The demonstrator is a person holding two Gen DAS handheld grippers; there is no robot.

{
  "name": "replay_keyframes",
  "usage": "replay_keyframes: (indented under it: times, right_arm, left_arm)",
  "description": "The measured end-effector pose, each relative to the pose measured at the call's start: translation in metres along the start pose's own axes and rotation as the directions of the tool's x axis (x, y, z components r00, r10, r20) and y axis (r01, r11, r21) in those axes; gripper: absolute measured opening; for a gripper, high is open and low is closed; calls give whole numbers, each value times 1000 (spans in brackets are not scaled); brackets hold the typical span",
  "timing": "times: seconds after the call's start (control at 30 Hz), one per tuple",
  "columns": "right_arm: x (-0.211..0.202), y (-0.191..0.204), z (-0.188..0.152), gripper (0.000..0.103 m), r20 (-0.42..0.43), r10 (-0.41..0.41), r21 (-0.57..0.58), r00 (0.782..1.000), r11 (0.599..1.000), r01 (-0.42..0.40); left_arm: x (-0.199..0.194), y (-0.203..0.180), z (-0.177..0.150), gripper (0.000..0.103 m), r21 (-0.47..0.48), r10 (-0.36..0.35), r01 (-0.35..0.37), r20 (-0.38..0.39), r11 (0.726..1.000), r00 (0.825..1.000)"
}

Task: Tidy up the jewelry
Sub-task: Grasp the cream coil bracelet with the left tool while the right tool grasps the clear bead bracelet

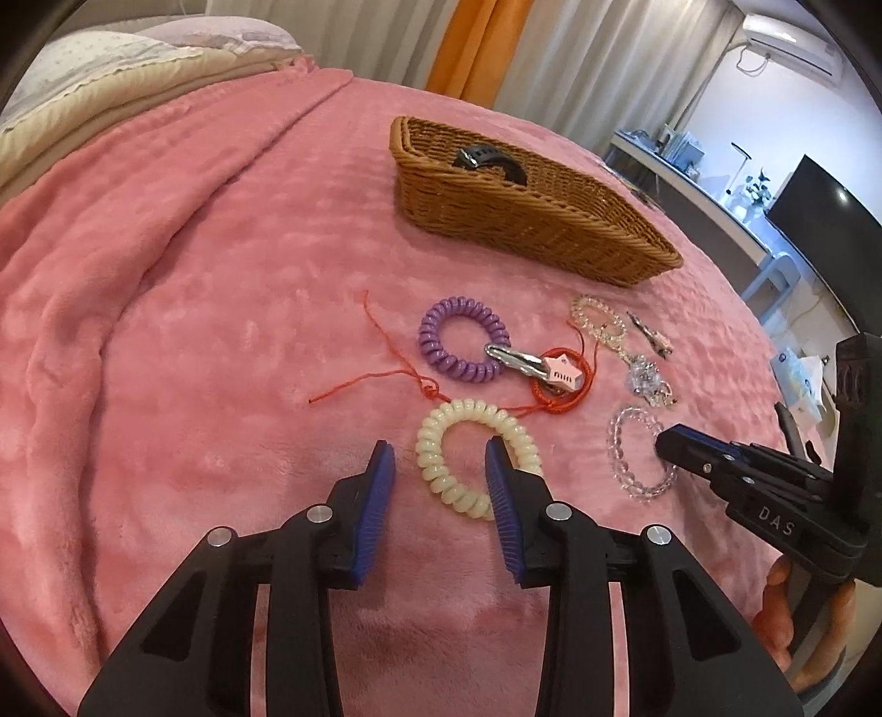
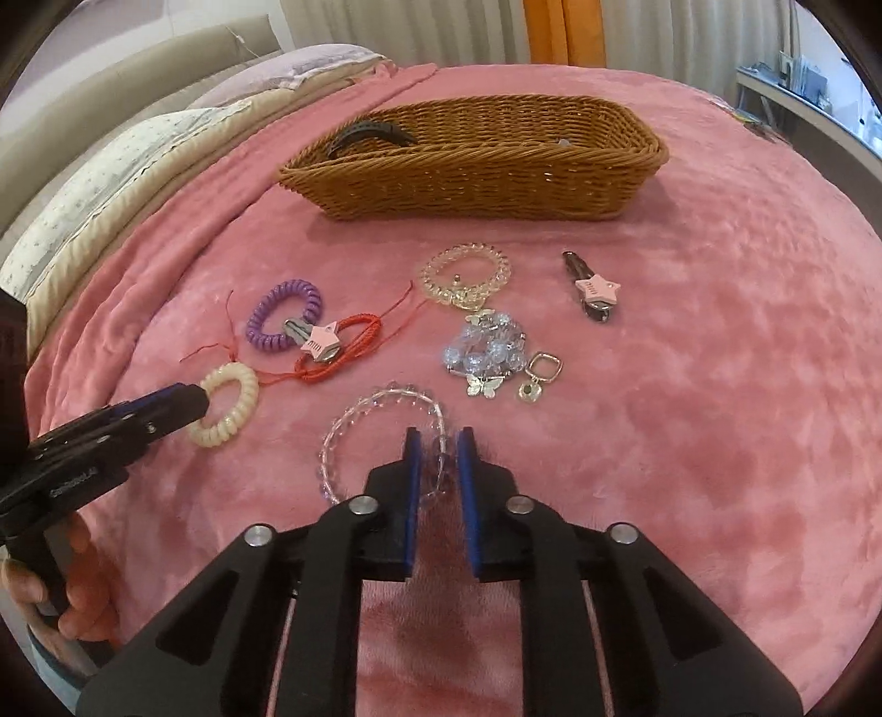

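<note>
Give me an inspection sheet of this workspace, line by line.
Surface: pink blanket on a bed.
Job's things: wicker basket holding a black watch; cream coil hair tie, purple coil hair tie, clear bead bracelet, red cord bracelet, star hair clips outside it.
Clutter: nothing seen.
Grippers: left gripper open straddling the cream tie; right gripper open around bracelet beads.
Cables: nothing seen.
Surroundings: curtains, monitor.

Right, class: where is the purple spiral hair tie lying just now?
The purple spiral hair tie lies on the pink blanket, left of centre in the right wrist view, touching a star hair clip, behind the cream spiral tie.
</note>
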State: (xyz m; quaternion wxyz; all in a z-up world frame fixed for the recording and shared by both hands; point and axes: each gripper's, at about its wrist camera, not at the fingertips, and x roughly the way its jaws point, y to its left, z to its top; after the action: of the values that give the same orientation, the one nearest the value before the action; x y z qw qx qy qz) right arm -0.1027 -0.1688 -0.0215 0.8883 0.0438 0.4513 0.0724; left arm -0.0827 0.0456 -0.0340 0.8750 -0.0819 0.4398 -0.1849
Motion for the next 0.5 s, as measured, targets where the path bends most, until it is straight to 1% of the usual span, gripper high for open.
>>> replay_keyframes:
  times: [0.1, 0.17, 0.23, 0.3, 0.4, 0.5]
  right_arm:
    - [0, 6, -1, 25, 5, -4, -20, 1000, 1000, 4]
    - [0, 9, -1, 35, 7, -6, -30, 1000, 1000, 6]
    - [0, 12, -1, 41, 13, -10, -38, 1000, 999, 11]
    - [2, 12, 1, 41, 17, -29, -36, 999, 999, 29]
    - [3, 12, 4, 41, 33, -50, -30, 998, 998, 51]
    - [10, 12, 4, 41, 9, -70, -44, 997, 997, 71]
  left_arm:
    - [2, -2, 0, 36, 10, 12, -12, -2, 1000, 1000]
    - [3, -5, 0, 37, 23, 30, -30, -6, 999, 1000]
    - [6, -7, 1, 37, 31, 49, -48, -12, 998, 999]
    - [7, -12, 1, 39, 49, 68, -67, -15, 997, 998]
    - [8, -15, 2, 40, 62, 86, -85, -14, 995, 996]
    - [9, -16, 1, 38, 70, 95, -94, -13, 993, 995]
